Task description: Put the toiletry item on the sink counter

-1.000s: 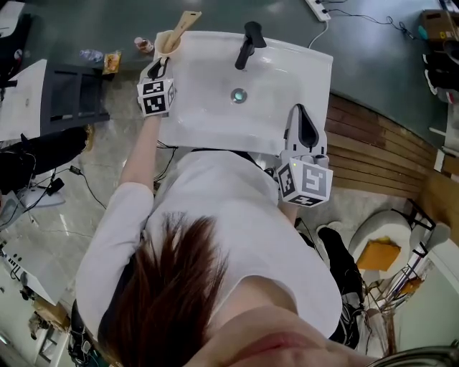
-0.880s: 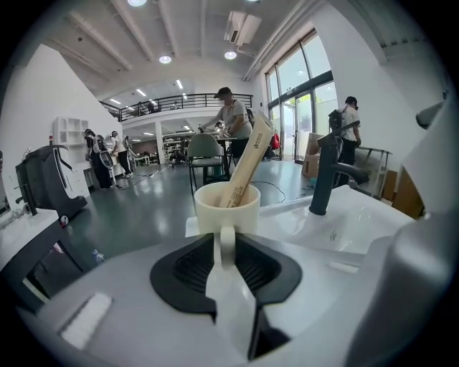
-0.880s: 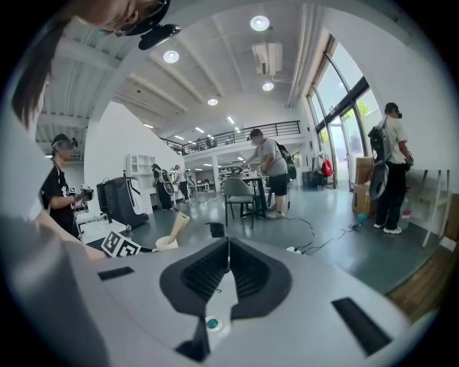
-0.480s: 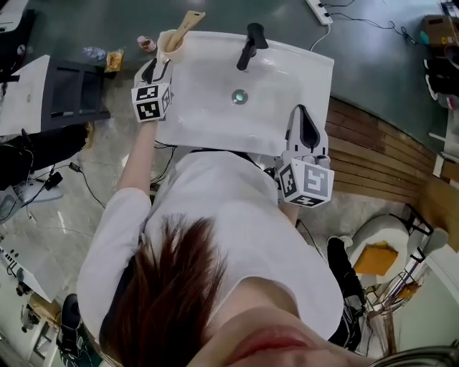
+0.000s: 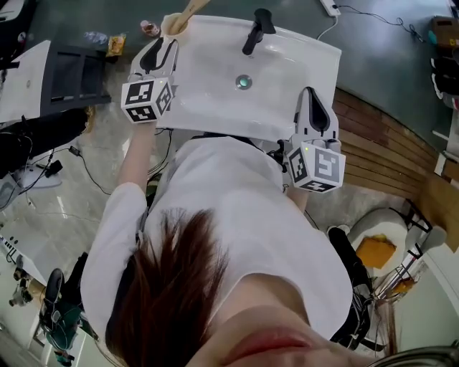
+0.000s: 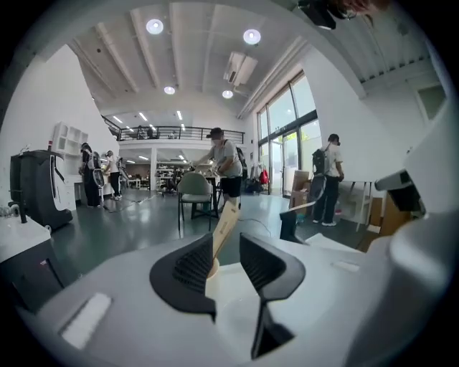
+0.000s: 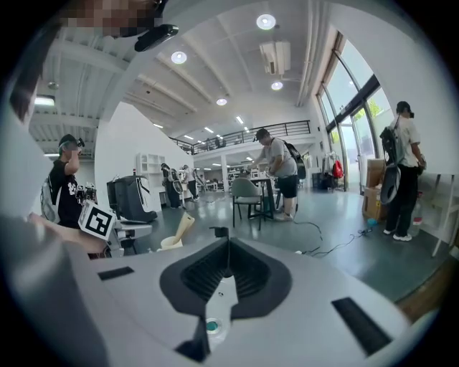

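Observation:
A beige cup holding a wooden paddle-shaped tool [image 5: 178,19] stands on the back left corner of the white sink [image 5: 215,123]. My left gripper [image 5: 159,46] hovers just in front of it. Its jaws have just been opening and then closing a little, and they stand open and empty. In the left gripper view the wooden tool [image 6: 226,221] shows through the gap of the left gripper [image 6: 228,247], beyond the tips and untouched. My right gripper [image 5: 310,93] is shut and empty over the sink's front right rim. The right gripper [image 7: 227,247] looks across the basin at the cup [image 7: 174,239].
A black faucet [image 5: 255,31] stands at the sink's back, with a drain [image 5: 244,82] in the basin. A black shelf unit [image 5: 68,79] is on the left and cables lie on the floor. Wooden decking [image 5: 387,158] runs on the right. People stand far off in the hall.
My left gripper has lifted away from the cup, and its jaws stand wider than a second ago. The cup and wooden tool stay on the sink corner. The right gripper has kept still.

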{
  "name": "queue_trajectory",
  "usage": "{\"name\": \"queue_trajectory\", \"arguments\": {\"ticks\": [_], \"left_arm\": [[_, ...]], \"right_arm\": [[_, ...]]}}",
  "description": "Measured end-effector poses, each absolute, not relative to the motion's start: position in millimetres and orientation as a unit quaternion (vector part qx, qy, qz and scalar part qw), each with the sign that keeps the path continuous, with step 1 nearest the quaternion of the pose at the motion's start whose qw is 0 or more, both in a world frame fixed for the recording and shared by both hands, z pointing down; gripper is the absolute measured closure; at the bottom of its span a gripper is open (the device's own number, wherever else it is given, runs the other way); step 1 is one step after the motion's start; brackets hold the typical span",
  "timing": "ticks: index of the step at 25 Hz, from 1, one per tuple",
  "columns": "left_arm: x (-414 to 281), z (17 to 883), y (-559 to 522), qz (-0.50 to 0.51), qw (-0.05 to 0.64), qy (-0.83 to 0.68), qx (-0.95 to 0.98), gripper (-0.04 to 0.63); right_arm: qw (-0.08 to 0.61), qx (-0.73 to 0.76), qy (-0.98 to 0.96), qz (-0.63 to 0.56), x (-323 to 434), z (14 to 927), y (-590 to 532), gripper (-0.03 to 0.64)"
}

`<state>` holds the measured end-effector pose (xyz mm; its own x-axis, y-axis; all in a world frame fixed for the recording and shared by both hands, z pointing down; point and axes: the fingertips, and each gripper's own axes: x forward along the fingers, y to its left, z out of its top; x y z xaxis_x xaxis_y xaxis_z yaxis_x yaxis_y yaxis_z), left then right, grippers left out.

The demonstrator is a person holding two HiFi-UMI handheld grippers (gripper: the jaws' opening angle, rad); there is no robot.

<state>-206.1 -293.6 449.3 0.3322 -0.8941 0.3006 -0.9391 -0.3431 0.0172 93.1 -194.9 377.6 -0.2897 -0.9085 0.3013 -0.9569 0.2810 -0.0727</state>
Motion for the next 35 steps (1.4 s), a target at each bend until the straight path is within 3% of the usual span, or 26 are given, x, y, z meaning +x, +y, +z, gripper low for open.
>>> {"name": "queue_trajectory", "arguments": {"ticks": [8, 14, 19, 25, 35], "left_arm": [[-137.2, 345.9, -264.3, 0.045, 0.054, -0.515, 0.854, 0.586], [-97.9, 286.6, -233.5, 0.026, 0.035, -0.493, 0.869, 0.586], [-13.4, 280.1, -322.6, 0.021, 0.028, -0.458, 0.888, 0.586], [-40.2, 266.0, -201.6, 0.017, 0.021, -0.495, 0.869, 0.586], [-35.4, 280.5, -169.1, 0.015, 0.041, -0.495, 0.868, 0.586]], "right_arm": [[0.105, 0.598, -0.788, 0.106, 121.6, 361.6, -192.6, 0.606], [0.122, 0.597, -0.786, 0.103, 153.3, 346.1, -187.4, 0.606], [0.133, 0.602, -0.780, 0.109, 218.4, 350.4, -284.1, 0.606], [0.169, 0.576, -0.793, 0.102, 200.5, 339.8, -174.7, 0.606], [0.181, 0.577, -0.788, 0.110, 210.2, 358.2, -142.9, 0.606]]}}
